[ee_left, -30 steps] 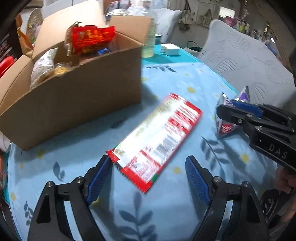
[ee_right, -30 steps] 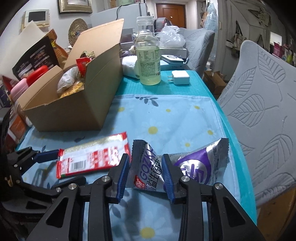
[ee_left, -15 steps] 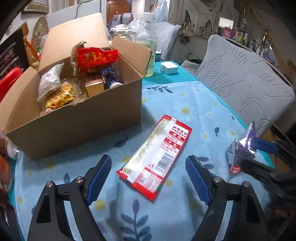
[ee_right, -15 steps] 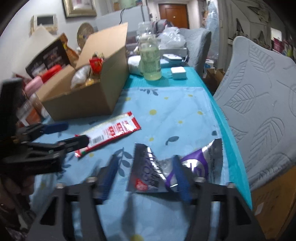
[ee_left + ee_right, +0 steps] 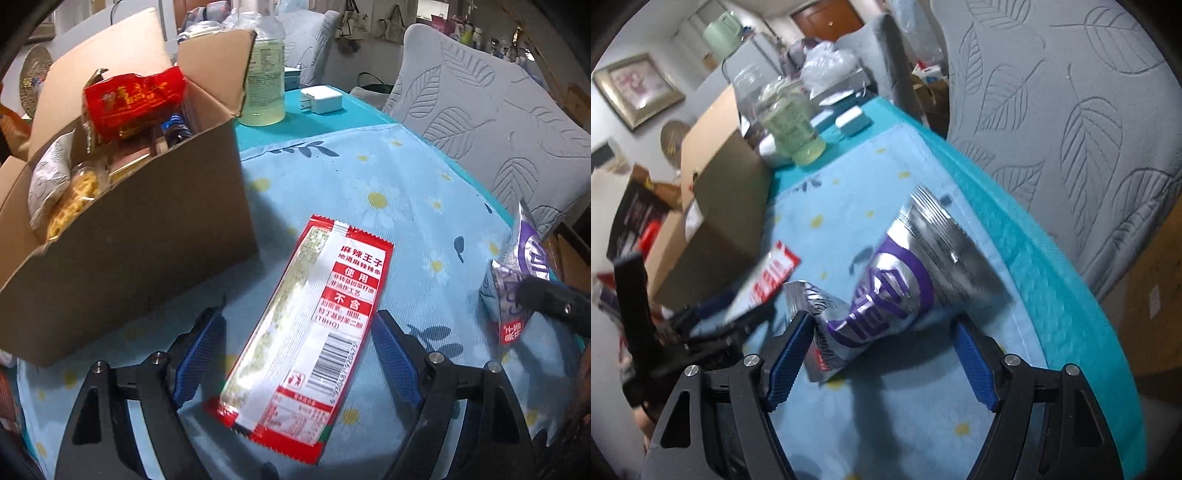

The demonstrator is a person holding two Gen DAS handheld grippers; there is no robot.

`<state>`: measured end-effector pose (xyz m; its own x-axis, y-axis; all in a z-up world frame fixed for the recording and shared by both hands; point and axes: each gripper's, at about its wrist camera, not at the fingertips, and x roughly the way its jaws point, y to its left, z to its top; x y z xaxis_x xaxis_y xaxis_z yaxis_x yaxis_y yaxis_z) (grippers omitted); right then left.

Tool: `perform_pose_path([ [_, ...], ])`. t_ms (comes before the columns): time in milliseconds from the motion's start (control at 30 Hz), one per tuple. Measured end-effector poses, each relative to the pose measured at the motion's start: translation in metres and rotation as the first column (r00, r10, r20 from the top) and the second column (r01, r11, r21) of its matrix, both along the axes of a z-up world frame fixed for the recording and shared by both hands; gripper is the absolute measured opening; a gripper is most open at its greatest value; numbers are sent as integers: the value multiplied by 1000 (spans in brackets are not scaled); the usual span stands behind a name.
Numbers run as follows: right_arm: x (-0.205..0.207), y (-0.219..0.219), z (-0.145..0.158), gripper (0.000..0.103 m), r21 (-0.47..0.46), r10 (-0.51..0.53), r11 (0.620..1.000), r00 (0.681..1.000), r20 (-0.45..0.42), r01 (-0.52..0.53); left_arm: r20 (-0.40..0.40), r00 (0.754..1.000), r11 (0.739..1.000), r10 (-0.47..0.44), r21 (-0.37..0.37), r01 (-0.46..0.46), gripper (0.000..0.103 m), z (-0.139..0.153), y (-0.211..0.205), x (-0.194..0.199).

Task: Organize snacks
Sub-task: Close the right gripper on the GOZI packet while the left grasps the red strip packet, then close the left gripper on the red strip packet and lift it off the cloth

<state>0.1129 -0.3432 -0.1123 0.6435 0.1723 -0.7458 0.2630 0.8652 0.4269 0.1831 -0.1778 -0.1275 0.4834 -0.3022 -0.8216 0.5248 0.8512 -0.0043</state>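
Observation:
A long red and white snack packet [image 5: 310,332] lies flat on the blue flowered tablecloth, its near half between the open jaws of my left gripper [image 5: 297,350]. A silver and purple snack bag [image 5: 886,295] lies near the table's right edge, between the open jaws of my right gripper [image 5: 882,354]; the left pad is at the bag's crumpled end. The bag also shows in the left wrist view [image 5: 517,295]. An open cardboard box [image 5: 140,229] holding several snacks stands at the left.
A bottle of pale green drink [image 5: 264,70] and a white charger [image 5: 321,99] stand behind the box. A grey leaf-patterned chair [image 5: 1071,110] is close to the table's right edge. The left gripper shows at the left in the right wrist view [image 5: 713,317].
My right gripper has opened from its grip on the silver and purple bag, and its view has tilted. My left gripper has moved forward so the red packet lies between its jaws.

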Motion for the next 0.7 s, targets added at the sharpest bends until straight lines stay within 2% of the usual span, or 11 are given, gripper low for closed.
perform_pose_path([
  [100, 16, 4, -1, 77, -2, 29, 1000, 1000, -4, -29, -4, 1000, 1000, -15, 4, 15, 84, 0, -1, 4],
  [167, 25, 11, -1, 74, -25, 56, 998, 998, 2, -56, -2, 1000, 1000, -7, 0, 7, 76, 1, 1, 4],
  [200, 30, 16, -1, 69, -36, 82, 996, 997, 6, -82, 3, 1000, 1000, 3, -2, -3, 65, 3, 3, 3],
  [233, 35, 20, -2, 63, -38, 102, 994, 995, 3, -102, 3, 1000, 1000, 16, -5, -16, 59, 4, 6, 1],
  [333, 42, 31, -4, 53, -72, 138, 988, 990, 0, -138, -10, 998, 998, 58, 1, -58, 56, 5, 17, -6],
  [400, 44, 40, -4, 50, -83, 167, 983, 986, -1, -166, -15, 997, 997, 70, 10, -70, 55, 6, 24, -15],
  [500, 43, 54, -6, 49, -73, 221, 973, 975, 9, -220, -29, 995, 995, 95, 6, -95, 51, 7, 41, -29],
  [700, 25, 89, -7, 47, -84, 342, 937, 939, 16, -340, -51, 985, 987, 162, -10, -163, 51, 8, 84, -63],
])
